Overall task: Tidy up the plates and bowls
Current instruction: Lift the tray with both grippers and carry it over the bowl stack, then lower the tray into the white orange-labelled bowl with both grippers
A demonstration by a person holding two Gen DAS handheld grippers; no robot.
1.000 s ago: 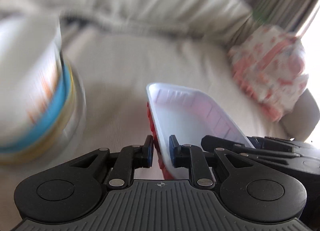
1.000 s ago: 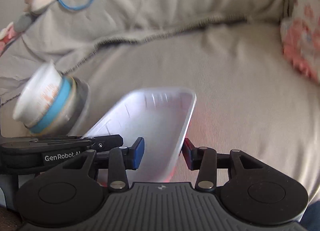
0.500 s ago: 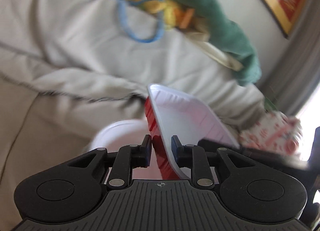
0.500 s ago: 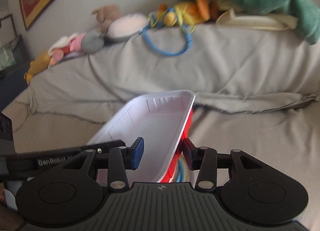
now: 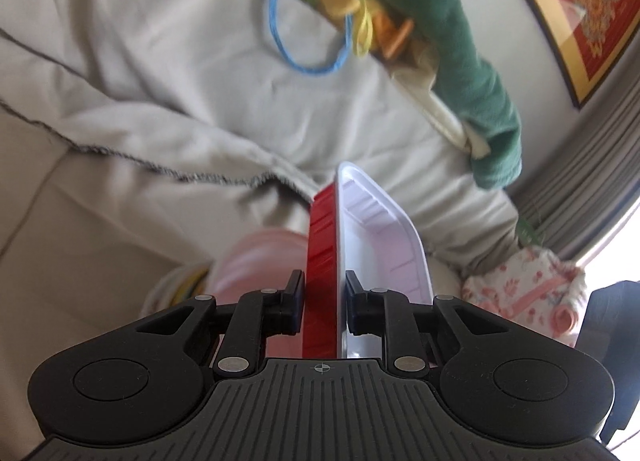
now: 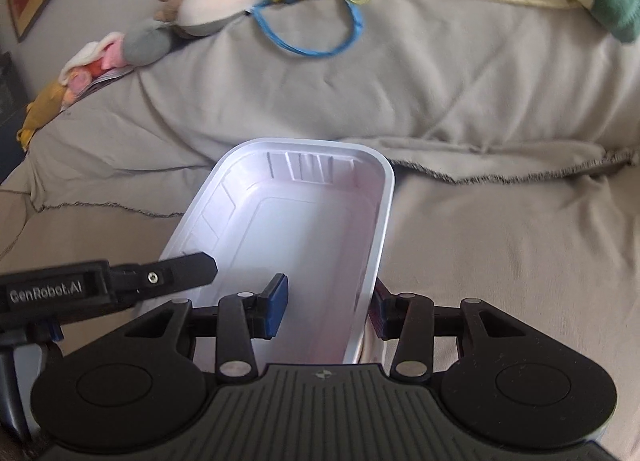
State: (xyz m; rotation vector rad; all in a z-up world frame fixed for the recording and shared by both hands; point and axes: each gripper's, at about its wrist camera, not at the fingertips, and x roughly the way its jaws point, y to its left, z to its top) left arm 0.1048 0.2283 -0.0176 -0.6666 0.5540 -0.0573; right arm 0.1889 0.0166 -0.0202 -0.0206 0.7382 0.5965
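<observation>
White-lined red tray (image 5: 320,245), left claw (image 5: 322,301) just closing, clenched on one wall, right claw (image 6: 326,305) astride other, grip unclear

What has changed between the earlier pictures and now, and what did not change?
Both grippers carried the tray away from the bowl stack that stood at the left; pink bowls now lie under it. The views swung up to the sofa back and its soft toys. The left gripper has just been easing its jaws around the tray's left wall. The right gripper stays around the right wall.
</observation>
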